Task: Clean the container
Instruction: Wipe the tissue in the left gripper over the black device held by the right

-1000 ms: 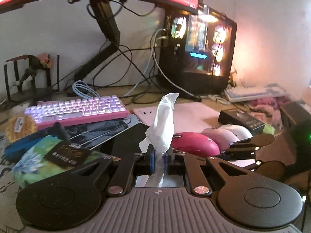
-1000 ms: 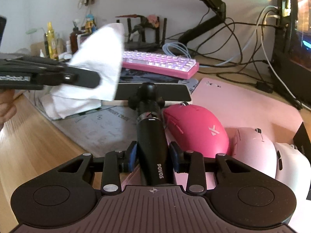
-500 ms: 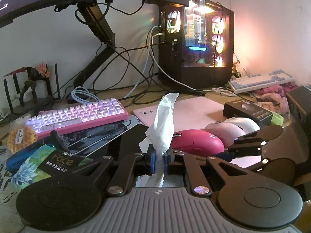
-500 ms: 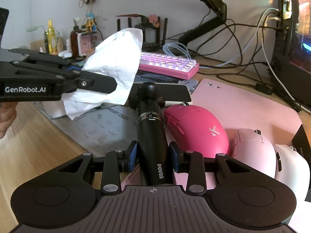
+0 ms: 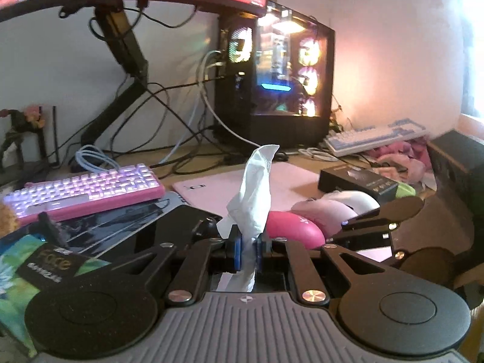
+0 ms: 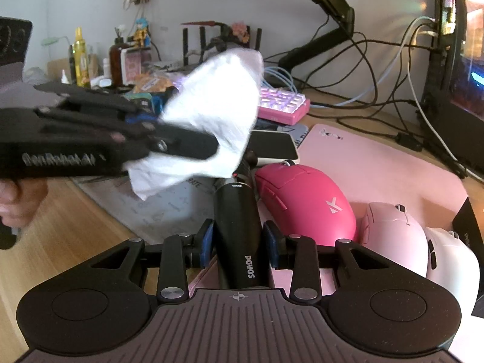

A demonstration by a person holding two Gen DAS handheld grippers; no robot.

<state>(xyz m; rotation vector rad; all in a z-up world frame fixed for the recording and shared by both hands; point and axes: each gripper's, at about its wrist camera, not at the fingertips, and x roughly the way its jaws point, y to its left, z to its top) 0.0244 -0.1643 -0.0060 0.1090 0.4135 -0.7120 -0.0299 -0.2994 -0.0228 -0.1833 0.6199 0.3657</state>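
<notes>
The black device (image 6: 239,227), a smooth, rounded cylinder marked POVOS, is being gripped firmly by the right gripper (image 6: 239,242) above the pink mat (image 6: 378,166). A thin, crumpled white tissue (image 5: 251,199) is being pinched by the left gripper (image 5: 248,249). It is being brought near; wiping seems not yet begun.

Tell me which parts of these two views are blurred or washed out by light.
Right wrist view: the left gripper and its white tissue are smeared by motion; the black device and pink mouse stay sharp. Left wrist view: the wall at the far right edge is blown out, the computer case glows with glare, the whole frame is slightly soft, and straight lines bow from the fisheye.
</notes>
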